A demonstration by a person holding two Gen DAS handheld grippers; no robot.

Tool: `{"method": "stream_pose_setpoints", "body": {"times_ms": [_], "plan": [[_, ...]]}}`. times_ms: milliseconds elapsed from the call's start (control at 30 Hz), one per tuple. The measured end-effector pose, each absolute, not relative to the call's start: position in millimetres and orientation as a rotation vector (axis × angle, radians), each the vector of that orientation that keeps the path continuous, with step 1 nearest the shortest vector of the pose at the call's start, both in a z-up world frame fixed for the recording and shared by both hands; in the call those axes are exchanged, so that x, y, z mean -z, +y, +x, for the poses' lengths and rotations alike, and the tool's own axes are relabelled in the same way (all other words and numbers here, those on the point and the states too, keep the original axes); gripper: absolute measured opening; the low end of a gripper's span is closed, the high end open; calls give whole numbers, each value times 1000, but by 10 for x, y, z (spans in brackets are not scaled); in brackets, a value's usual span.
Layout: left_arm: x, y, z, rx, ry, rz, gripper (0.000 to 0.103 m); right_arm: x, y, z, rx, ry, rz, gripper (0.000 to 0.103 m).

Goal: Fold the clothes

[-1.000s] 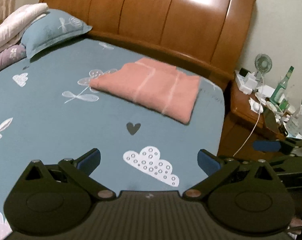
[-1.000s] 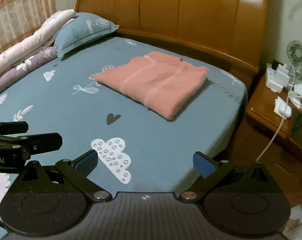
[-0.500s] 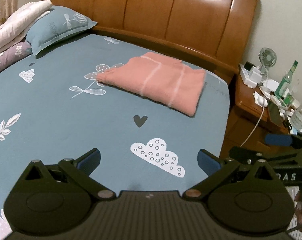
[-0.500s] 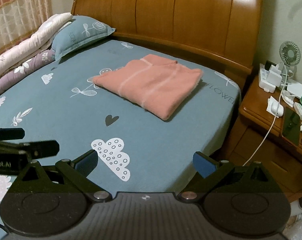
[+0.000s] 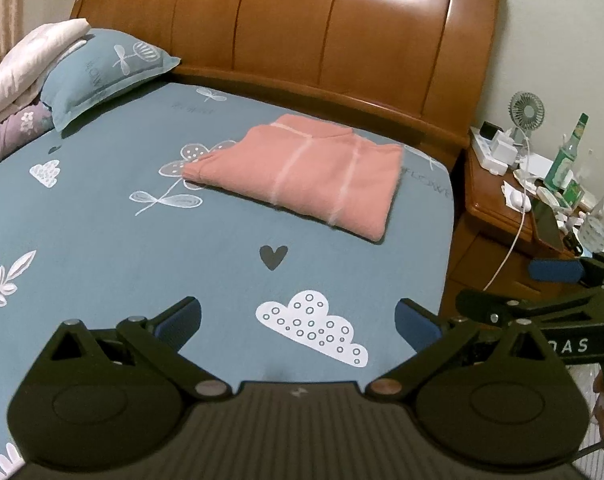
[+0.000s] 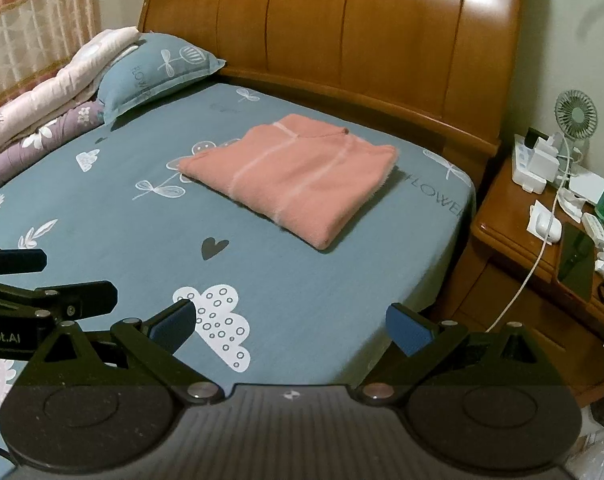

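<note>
A pink garment (image 5: 302,174) with pale stripes lies folded into a flat rectangle on the blue patterned bed sheet (image 5: 102,240), near the headboard. It also shows in the right wrist view (image 6: 298,178). My left gripper (image 5: 298,320) is open and empty, held well back from the garment above the sheet's cloud print. My right gripper (image 6: 288,322) is open and empty, also well short of the garment. Each gripper shows at the edge of the other's view.
A wooden headboard (image 6: 361,40) stands behind the bed. A blue pillow (image 6: 154,72) and rolled quilts (image 6: 42,112) lie at the left. A wooden nightstand (image 6: 541,248) at the right holds a small fan, chargers, a cable and a green bottle (image 5: 567,156).
Both grippers have drawn back from the folded garment, which now looks smaller and farther away. Both stay open and empty.
</note>
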State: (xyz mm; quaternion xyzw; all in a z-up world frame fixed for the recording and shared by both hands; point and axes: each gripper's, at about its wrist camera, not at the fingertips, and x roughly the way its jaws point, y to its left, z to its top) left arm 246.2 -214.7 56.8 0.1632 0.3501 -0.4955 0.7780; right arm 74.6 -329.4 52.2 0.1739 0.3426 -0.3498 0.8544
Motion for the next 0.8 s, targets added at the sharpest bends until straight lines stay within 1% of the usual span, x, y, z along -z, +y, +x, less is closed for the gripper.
{"method": "stream_pose_setpoints", "body": {"times_ms": [800], "plan": [[-562,-2266,2407,1078,752,373,102,-470,-3418,762,729,730,374,103]]}}
